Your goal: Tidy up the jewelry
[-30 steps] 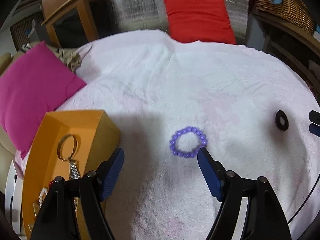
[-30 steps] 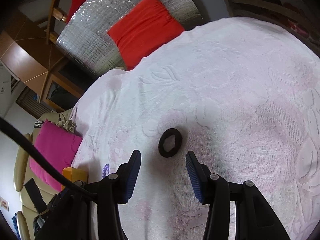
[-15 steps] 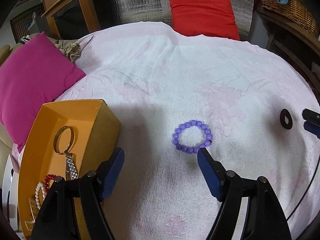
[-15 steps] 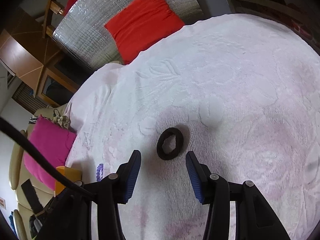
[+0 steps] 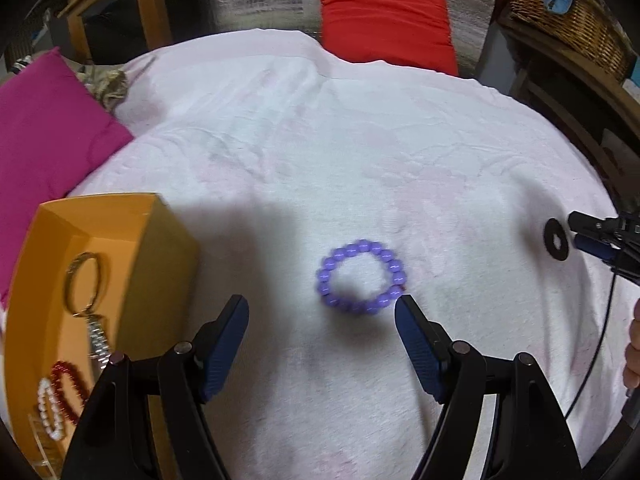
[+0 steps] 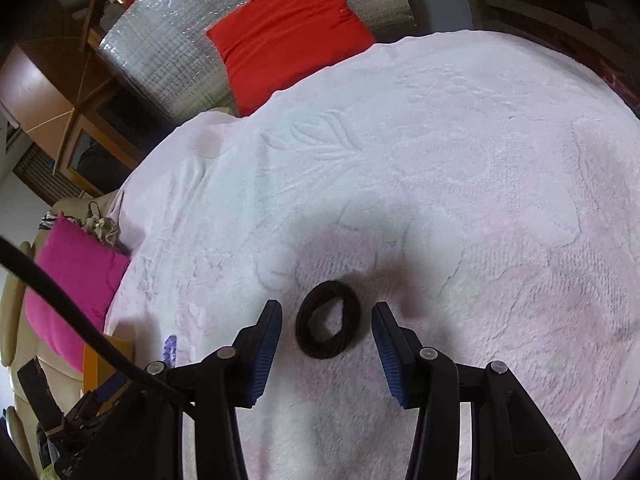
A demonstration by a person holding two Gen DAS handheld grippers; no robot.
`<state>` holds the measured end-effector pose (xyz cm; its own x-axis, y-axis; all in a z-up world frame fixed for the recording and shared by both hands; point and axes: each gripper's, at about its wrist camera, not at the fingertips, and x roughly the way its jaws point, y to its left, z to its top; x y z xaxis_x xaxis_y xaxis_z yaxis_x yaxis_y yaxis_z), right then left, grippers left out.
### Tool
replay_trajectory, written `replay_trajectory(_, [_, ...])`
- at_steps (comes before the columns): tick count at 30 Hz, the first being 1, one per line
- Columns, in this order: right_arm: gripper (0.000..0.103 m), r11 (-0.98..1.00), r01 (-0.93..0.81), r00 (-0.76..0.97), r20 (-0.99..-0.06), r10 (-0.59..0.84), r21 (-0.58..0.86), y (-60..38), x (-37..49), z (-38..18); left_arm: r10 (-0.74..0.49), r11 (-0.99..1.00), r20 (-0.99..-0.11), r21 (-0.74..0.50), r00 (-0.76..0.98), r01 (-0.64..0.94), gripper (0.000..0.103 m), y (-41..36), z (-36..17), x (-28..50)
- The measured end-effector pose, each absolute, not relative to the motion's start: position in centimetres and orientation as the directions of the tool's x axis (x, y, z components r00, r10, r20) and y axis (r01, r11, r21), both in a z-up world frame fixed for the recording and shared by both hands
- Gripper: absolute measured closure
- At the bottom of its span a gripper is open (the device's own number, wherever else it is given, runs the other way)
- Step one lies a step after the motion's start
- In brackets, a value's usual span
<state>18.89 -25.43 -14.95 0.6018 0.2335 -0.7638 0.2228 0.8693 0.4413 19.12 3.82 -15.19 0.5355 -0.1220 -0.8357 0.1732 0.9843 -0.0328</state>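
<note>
Pale pink bedspread [image 5: 360,140] covers the whole work surface, embossed floral texture, soft and slightly rumpled. Red cushion [image 5: 384,16] at the far edge against silver quilted backing, magenta cushion [image 5: 44,128] off to the left. Wicker basket [image 5: 568,20] sits on a shelf at the far right.

Orange box [image 5: 160,264] stands on the spread at the left, open top. Inside it already: a gold-toned bangle [image 5: 82,284] with a metal watch-type band below it, a red bead bracelet [image 5: 68,388], a white pearl bracelet [image 5: 48,412]. So several pieces look sorted, judging by what lies in the box.

Two pieces left on the spread. Purple bead bracelet [image 5: 360,276] lies flat mid-spread, well apart from the box. Black ring-shaped band [image 6: 328,324], looks like a fabric hair tie or soft bangle, lies flat further right.

Left gripper [image 5: 320,320] is spread wide, nothing in it; its right fingertip sits just beside the purple bracelet's near edge, the bracelet mostly ahead of the gap rather than between the pads. Right gripper [image 6: 326,320] is also spread, empty, with the black band lying squarely between its two blue pads, not touched yet.

Judgement: task maybe past halfway, two pickups and two drops into the box remain. Right side looks ready to close on the band; left needs to advance a bit first.
</note>
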Motion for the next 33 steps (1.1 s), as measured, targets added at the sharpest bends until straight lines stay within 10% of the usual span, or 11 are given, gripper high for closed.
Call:
replay_trajectory(17, [0.063, 0.925, 0.199, 0.602, -0.785, 0.147, 0.325, -24.0, 21.7, -16.5, -0.226, 0.970, -0.855, -0.152, 0.467, 0.190, 0.028, 2.6, -18.1, 21.2])
replay_trajectory(25, [0.090, 0.965, 0.146, 0.587, -0.804, 0.093, 0.218, -22.2, 21.5, -16.1, -0.294, 0.950, -0.841, -0.204, 0.454, 0.238, 0.081, 2.3, -17.9, 20.2])
replay_trajectory(33, [0.093, 0.949, 0.096, 0.528, -0.823, 0.206, 0.300, -22.2, 19.3, -15.6, -0.332, 0.929, -0.847, -0.216, 0.416, 0.301, 0.084, 2.4, -17.2, 17.9])
